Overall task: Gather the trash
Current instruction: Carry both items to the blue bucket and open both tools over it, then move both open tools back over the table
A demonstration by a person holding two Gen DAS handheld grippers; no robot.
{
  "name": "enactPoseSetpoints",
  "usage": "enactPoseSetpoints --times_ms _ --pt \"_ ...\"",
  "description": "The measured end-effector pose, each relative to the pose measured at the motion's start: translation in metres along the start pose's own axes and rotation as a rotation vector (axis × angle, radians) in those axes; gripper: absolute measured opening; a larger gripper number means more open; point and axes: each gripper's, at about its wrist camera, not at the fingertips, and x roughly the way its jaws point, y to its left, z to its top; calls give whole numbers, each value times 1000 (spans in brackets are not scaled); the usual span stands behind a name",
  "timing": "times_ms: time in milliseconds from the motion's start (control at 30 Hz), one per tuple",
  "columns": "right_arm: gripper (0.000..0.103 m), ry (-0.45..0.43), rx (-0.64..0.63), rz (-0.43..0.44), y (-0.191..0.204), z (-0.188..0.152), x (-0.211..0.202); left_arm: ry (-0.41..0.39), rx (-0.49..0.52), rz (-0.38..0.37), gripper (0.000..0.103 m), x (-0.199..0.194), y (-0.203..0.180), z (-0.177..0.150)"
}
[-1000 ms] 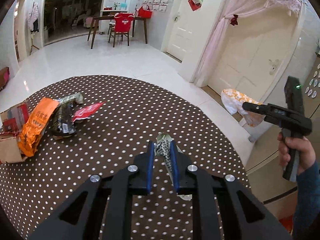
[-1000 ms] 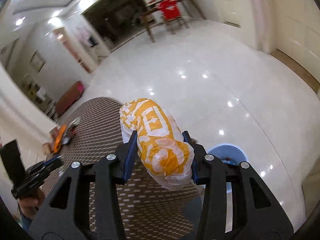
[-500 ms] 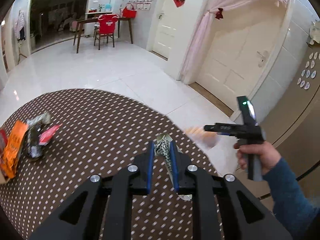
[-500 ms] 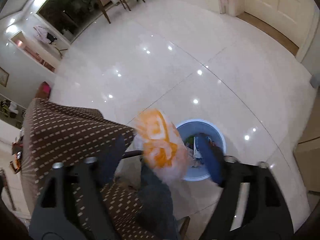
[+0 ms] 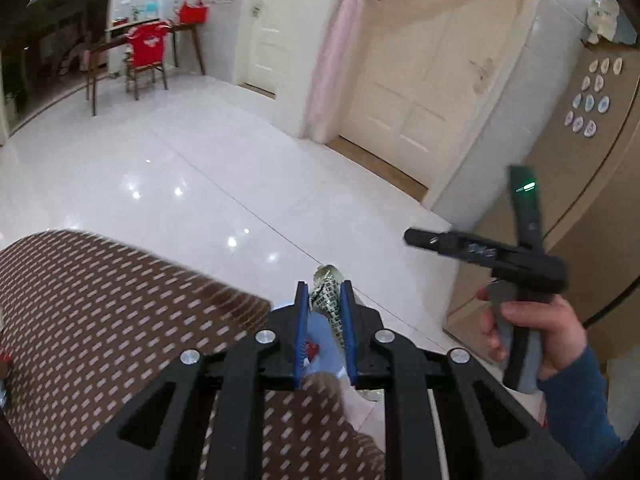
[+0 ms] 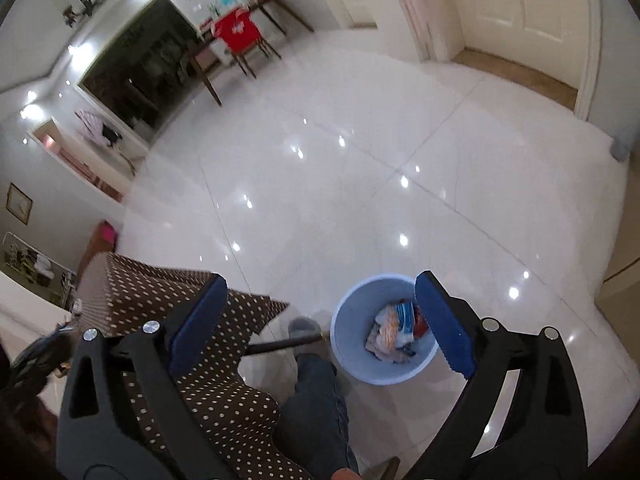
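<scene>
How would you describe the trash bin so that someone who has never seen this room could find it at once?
Start at the brown polka-dot tablecloth hanging over the glossy white tile floor. Just beyond its edge, on the floor, stands a round pale-blue bin, below the open right tongs. It is the only blue container there, with colourful wrappers inside.

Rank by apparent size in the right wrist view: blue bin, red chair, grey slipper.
1. blue bin, clearly largest.
2. red chair, though it stands much farther away, so true size differs.
3. grey slipper, smallest, partly hidden.
</scene>
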Motion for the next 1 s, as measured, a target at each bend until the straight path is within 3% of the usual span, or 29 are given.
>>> enactPoseSetpoints --times_ms 167,333,400,433,500,533,767,1000 --pt "95 -86 30 22 -7 10 -35 65 50 -29 15 39 -20 14" --pt "95 -118 26 26 -10 16 -51 120 78 -40 16 71 -27 23" --pt "95 -126 29 21 -10 14 -52 146 90 -39 23 81 -27 28" --pt "95 -131 33 22 -10 14 -55 160 94 -41 30 86 -27 30" --pt "95 -138 36 23 -9 12 -57 169 83 -8 88 89 -22 32" --pt "95 -139 36 23 -9 11 -58 155 72 18 93 87 -19 33" --pt "97 -135 27 9 -6 5 -61 84 17 81 93 44 -1 28" --pt "97 -138 -11 -2 11 -7 -66 -10 37 128 94 -10 -6 18"
